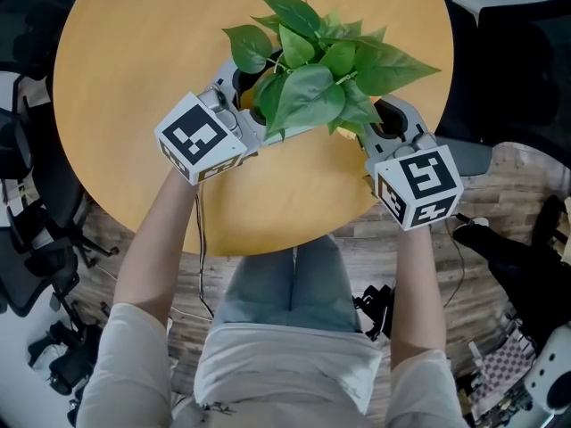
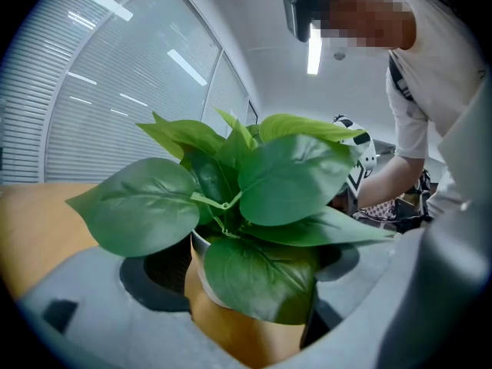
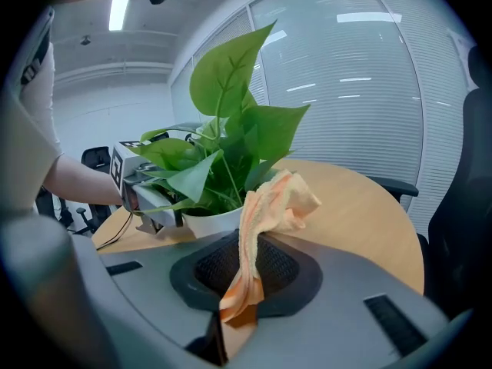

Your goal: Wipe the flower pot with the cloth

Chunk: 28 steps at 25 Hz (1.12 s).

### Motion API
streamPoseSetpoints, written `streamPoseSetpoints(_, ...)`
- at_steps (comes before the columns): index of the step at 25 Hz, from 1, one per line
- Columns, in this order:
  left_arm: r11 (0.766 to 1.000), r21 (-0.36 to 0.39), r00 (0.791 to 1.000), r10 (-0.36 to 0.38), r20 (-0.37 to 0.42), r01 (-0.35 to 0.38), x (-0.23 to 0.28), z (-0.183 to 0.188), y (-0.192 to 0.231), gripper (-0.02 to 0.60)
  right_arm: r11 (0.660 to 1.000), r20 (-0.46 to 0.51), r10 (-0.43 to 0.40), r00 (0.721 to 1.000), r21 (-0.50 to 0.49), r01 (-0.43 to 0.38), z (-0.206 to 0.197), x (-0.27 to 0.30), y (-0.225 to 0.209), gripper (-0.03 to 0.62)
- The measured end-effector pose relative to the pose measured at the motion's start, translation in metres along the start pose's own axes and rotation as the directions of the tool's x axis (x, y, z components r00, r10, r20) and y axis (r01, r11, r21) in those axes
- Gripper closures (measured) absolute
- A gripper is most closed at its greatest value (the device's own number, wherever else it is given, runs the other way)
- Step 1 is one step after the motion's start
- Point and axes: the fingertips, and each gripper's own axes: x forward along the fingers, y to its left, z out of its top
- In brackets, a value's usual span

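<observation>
On the left, the left gripper (image 1: 245,105) reaches in from the near edge of the round wooden table (image 1: 134,61). Its jaws stand one on each side of the flower pot (image 3: 211,223) and look clamped on it. Its own view looks straight into the plant's broad green leaves (image 2: 284,175), which hide most of the pot. Only a strip of white rim shows below them.

The pot stands upright on the table's near half, between the two grippers. Its opening faces up and the leaves spread out over both sets of jaws.

On the right, the right gripper (image 1: 385,114) comes in from the pot's other side. Its jaws are pressed together on the lower end of a peach-coloured cloth (image 3: 277,202). The cloth is a narrow, bunched strip. Its long axis runs up and away from the jaws toward the pot. Its free top end is crumpled and flops over to the right, just beside the pot's rim. I cannot tell whether it touches the pot.
</observation>
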Motion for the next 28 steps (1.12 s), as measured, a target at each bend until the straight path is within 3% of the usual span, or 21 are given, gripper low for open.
streamPoseSetpoints(11,0.981,-0.065,0.983,0.18,-0.03,-0.182,0.0,-0.003,-0.004,0.133,1.0,-0.01,0.01,1.0,0.001,-0.01,-0.008,-0.007,0.012,0.548)
streamPoseSetpoints(28,0.899,-0.16,0.913,0.4,-0.08,-0.408,0.005,-0.007,-0.004,0.137,1.0,-0.018,0.019,1.0,-0.004,-0.019,-0.016,-0.011,0.027,0.548)
